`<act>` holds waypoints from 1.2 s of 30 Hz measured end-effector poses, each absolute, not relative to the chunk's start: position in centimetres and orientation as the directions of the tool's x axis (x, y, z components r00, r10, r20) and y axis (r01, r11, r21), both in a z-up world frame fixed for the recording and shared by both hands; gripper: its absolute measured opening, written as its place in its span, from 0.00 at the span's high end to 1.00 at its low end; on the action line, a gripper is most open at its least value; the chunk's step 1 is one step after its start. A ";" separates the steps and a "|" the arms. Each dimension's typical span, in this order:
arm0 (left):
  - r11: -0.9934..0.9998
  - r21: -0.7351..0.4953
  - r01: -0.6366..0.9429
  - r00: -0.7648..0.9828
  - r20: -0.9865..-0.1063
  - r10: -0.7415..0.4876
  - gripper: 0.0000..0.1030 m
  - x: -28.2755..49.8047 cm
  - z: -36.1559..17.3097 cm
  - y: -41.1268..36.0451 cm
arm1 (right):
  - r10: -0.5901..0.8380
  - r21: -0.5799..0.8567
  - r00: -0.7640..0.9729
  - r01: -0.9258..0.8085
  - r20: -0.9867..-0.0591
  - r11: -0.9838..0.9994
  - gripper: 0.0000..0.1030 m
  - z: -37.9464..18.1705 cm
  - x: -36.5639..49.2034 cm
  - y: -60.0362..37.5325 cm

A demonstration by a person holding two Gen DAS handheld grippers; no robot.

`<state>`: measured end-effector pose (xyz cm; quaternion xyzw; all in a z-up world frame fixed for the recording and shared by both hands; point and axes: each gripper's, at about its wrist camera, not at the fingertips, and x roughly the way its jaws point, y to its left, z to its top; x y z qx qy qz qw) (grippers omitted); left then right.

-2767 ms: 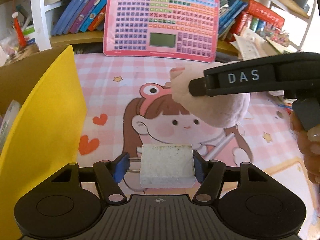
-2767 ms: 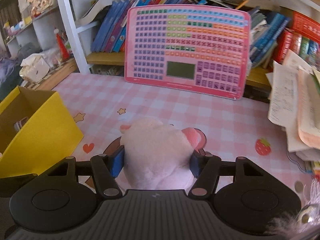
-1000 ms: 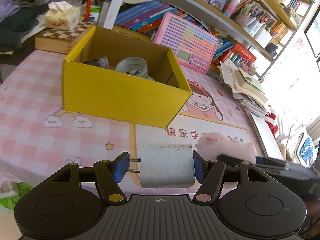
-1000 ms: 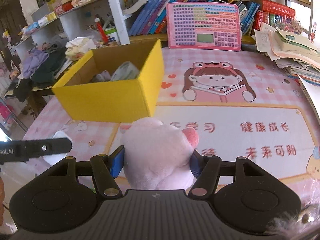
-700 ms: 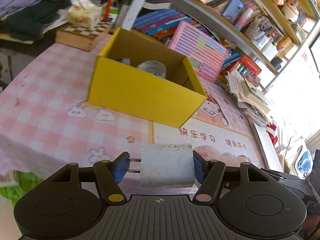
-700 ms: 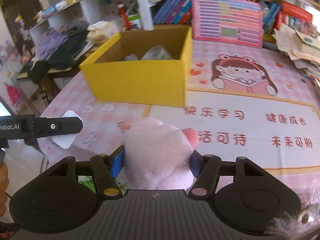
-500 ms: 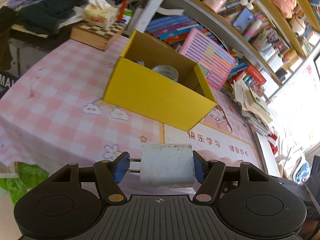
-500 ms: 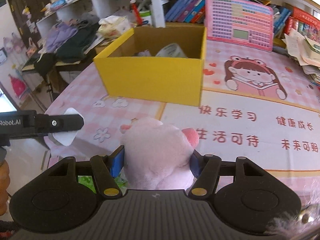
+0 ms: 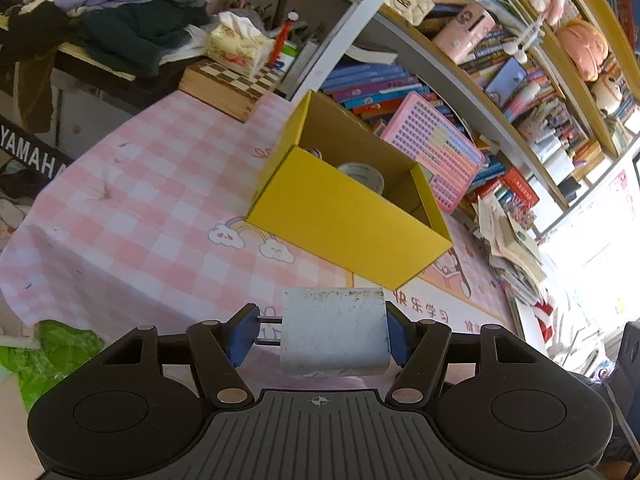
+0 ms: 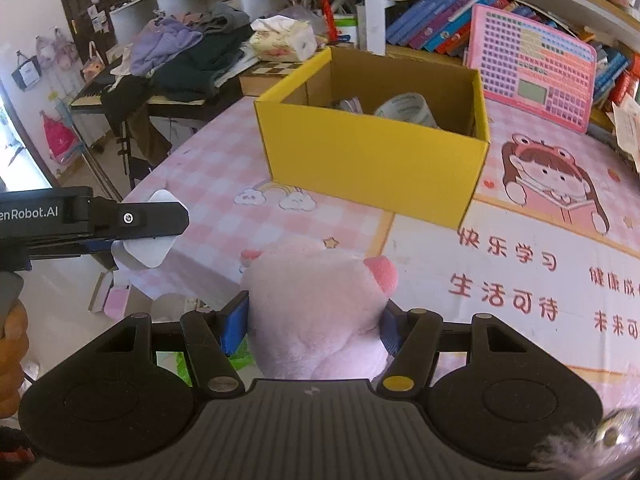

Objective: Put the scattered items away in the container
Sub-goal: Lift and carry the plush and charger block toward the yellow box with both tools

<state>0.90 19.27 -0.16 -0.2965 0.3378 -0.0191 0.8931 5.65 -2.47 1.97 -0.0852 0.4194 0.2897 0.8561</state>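
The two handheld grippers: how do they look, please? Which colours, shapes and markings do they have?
Both are alike. The left gripper and right gripper have a black ribbed body, two round black discs, black linkage arms with silver or yellow rivets, and blue finger pads. Seen from the right wrist view, the left one's black side bears white lettering ending "enRobot.AI". No cables or sleeves show.

left tongs (image 9: 334,338): clamped on a load, held aloft | right tongs (image 10: 314,322): clamped, level
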 end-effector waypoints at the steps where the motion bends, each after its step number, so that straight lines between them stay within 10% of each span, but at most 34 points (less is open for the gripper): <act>1: 0.822 -0.545 -0.164 0.773 -0.589 -0.236 0.37 0.9 -0.1 19.4 | 0.425 0.094 0.478 -0.573 -0.768 0.814 0.40 2.0 5.7 -2.2; 18: 0.800 -0.565 -0.202 0.785 -0.582 -0.213 0.37 2.4 -0.2 19.0 | 0.457 0.063 0.444 -0.661 -0.771 0.748 0.40 1.9 7.4 -1.2; 36: 0.885 -0.455 -0.098 0.886 -0.444 -0.131 0.37 16.0 7.2 15.1 | 0.561 0.043 0.641 -0.637 -0.524 0.769 0.40 9.4 21.3 -6.9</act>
